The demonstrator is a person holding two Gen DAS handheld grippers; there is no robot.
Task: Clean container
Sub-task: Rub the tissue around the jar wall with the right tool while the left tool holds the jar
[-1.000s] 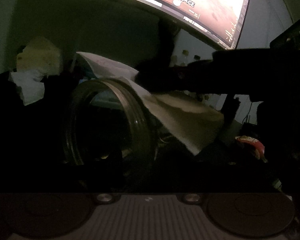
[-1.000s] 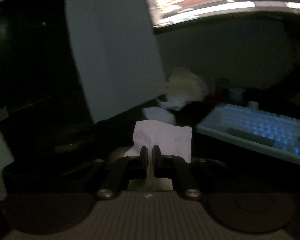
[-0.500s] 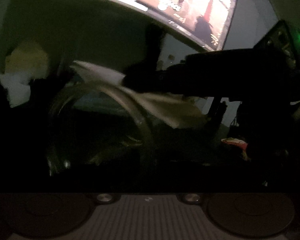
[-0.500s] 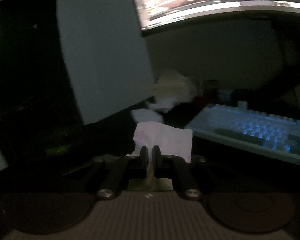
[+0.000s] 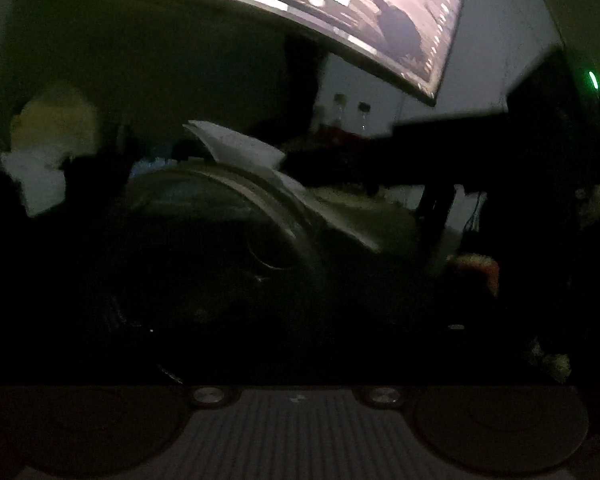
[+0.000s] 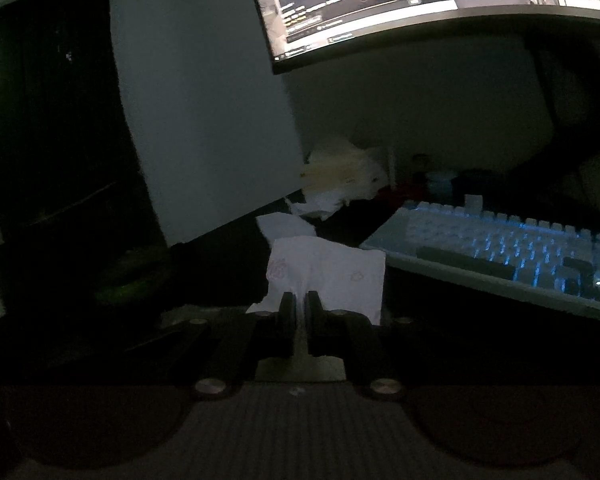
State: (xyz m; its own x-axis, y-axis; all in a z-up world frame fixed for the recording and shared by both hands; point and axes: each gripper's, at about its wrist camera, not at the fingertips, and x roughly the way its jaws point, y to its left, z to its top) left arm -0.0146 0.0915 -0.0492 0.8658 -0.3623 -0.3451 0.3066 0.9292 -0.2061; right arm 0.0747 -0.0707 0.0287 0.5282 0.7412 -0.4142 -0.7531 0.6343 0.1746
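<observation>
Between the fingers of my right gripper [image 6: 299, 300] a white tissue [image 6: 332, 272] sits clamped, fanning out ahead of the tips. Close before my left-hand camera lies the glass container [image 5: 228, 240], tipped on its side with its rim facing me; whether my left gripper is apart or together I cannot tell. Beyond, the tissue drapes over the rim. Farther right glows a keyboard [image 6: 500, 252]; a monitor [image 6: 420, 4] hangs above.

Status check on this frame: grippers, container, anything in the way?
Right gripper shut on paper towel. Left gripper lost in the dark, state unreadable. Glass jar on its side, towel draped at its rim. Keyboard off to the right, apart.
</observation>
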